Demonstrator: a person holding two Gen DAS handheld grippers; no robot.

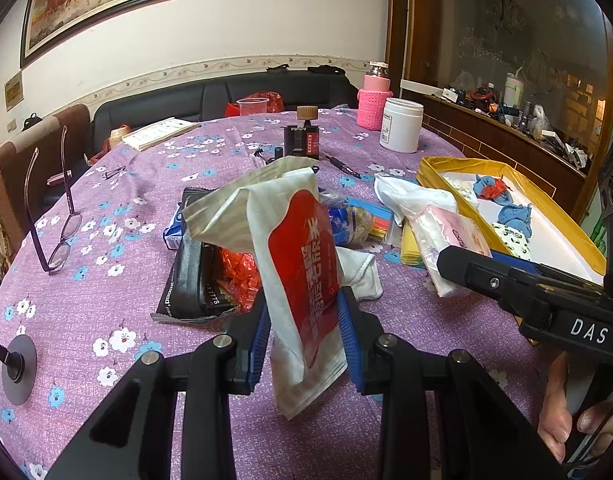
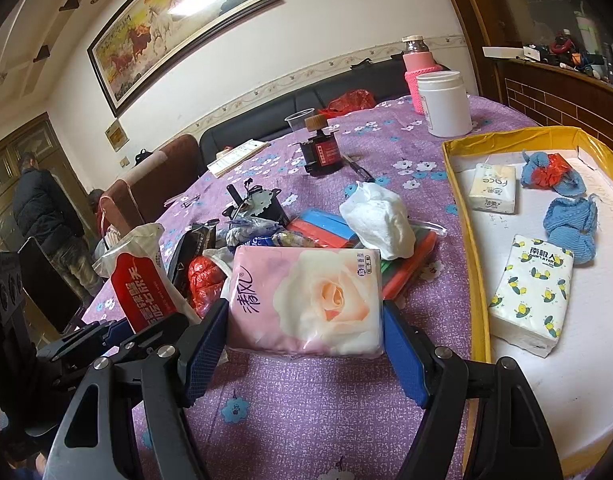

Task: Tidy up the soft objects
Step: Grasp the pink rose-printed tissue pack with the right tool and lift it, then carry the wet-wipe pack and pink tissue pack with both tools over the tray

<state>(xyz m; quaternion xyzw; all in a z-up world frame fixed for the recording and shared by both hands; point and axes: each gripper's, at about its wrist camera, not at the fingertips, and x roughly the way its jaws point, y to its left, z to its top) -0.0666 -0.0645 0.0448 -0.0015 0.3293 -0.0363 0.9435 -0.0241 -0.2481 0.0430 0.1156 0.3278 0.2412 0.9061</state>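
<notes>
Partly sorted: inside the yellow-rimmed white tray [image 2: 472,248] lay two small tissue packs [image 2: 531,290] and two blue knitted bundles [image 2: 572,226]. Left of the tray, on the purple flowered tablecloth [image 2: 306,408], remained a crumpled white cloth [image 2: 376,220] and other clutter. Left gripper [image 1: 304,334] clamped narrowly on a white plastic pouch with a red label [image 1: 294,256], lifted upright, long axis near vertical, top leaning away. Right gripper [image 2: 304,344] spread wide around a pink rose-printed tissue pack [image 2: 306,302], long axis crosswise, just left of the tray.
</notes>
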